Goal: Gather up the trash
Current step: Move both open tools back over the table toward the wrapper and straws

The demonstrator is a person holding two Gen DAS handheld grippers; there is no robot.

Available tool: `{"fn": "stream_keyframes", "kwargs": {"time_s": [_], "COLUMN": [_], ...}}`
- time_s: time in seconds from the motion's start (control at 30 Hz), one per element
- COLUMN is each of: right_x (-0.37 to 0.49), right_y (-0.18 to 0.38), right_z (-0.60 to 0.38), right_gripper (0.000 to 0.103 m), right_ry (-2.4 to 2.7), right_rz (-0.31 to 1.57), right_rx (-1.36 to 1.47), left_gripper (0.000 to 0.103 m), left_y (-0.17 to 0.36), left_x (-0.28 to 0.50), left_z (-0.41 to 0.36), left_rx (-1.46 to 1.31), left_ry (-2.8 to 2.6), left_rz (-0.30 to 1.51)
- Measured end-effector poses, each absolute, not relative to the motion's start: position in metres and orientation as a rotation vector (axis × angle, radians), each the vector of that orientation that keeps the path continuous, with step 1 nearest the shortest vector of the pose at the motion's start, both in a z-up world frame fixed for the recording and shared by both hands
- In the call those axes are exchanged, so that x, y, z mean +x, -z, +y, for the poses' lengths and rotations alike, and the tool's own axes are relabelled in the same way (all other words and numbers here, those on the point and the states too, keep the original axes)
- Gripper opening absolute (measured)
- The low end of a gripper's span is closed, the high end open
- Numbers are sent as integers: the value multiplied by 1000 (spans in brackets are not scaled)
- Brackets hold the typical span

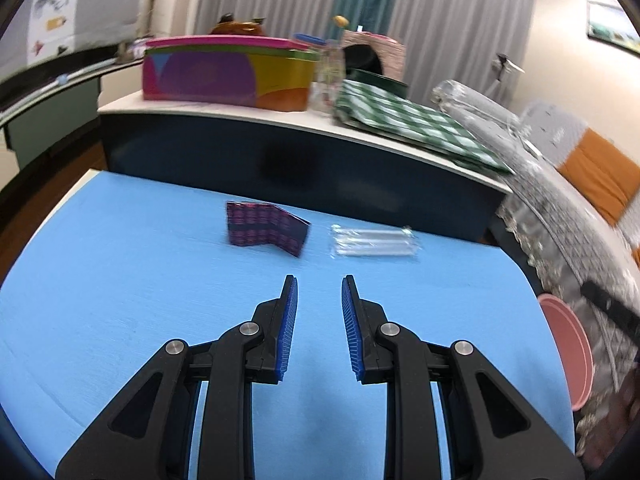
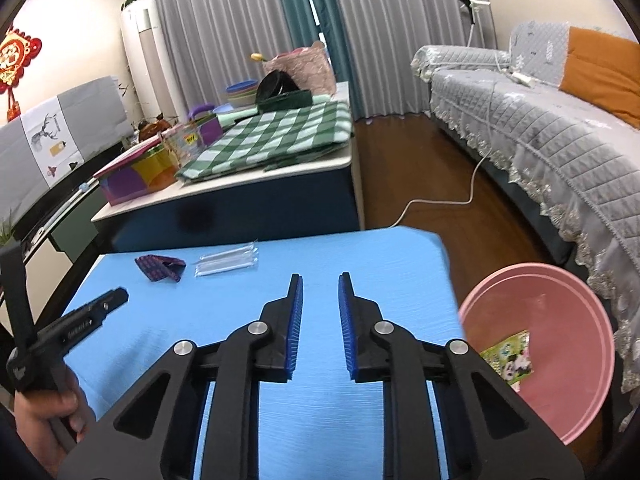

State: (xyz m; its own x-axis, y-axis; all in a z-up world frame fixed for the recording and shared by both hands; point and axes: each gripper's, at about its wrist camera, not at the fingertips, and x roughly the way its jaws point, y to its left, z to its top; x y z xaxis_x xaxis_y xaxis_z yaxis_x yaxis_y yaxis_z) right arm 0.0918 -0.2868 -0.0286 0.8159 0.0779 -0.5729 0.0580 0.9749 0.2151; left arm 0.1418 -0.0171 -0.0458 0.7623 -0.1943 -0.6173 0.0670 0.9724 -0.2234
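A folded purple patterned wrapper point(image 1: 268, 230) point(image 2: 160, 266) and a clear plastic wrapper point(image 1: 374, 242) point(image 2: 228, 262) lie side by side near the far edge of the blue table point(image 1: 120, 280) point(image 2: 360, 252). My left gripper point(image 1: 319, 280) hovers over the table short of both, with a narrow gap between its jaws and nothing in it. My right gripper point(image 2: 320, 277) is over the table's right half, also slightly open and empty. A pink basin point(image 2: 560, 312) point(image 1: 568, 352) on the floor to the right of the table holds a green printed wrapper point(image 2: 508, 360).
Behind the table stands a low cabinet point(image 2: 240, 208) with a colourful box point(image 1: 224, 74), a green chequered cloth point(image 2: 272, 136) and bowls. A grey covered sofa point(image 2: 540, 132) runs along the right, and a white cable point(image 2: 440, 200) crosses the wood floor. A hand point(image 2: 44, 412) holds the left gripper.
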Motion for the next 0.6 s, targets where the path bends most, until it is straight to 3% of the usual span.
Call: {"fn": "stream_keyframes", "kwargs": {"time_s": [0.2,0.3,0.33,0.6], "right_x": [104,111,113,131], "right_y": [40,44,46,56], "right_z": [-281,-278,-278,-274], "right_gripper": [17,17,17,19], "right_ry": [-36,-48,-52,-78], "right_rz": [632,642,645,673], "right_rx": [232,227,227,232], "left_gripper": [24,41,42,44], "left_y": [50,53,54,68], "left_x": [171,186,192,224], "left_z": [-15,-13,-13,-10], "left_rx": [-248,-278,-292,-352], "left_ry": [125,103,95,27], "left_rz": [678,669,667,708]}}
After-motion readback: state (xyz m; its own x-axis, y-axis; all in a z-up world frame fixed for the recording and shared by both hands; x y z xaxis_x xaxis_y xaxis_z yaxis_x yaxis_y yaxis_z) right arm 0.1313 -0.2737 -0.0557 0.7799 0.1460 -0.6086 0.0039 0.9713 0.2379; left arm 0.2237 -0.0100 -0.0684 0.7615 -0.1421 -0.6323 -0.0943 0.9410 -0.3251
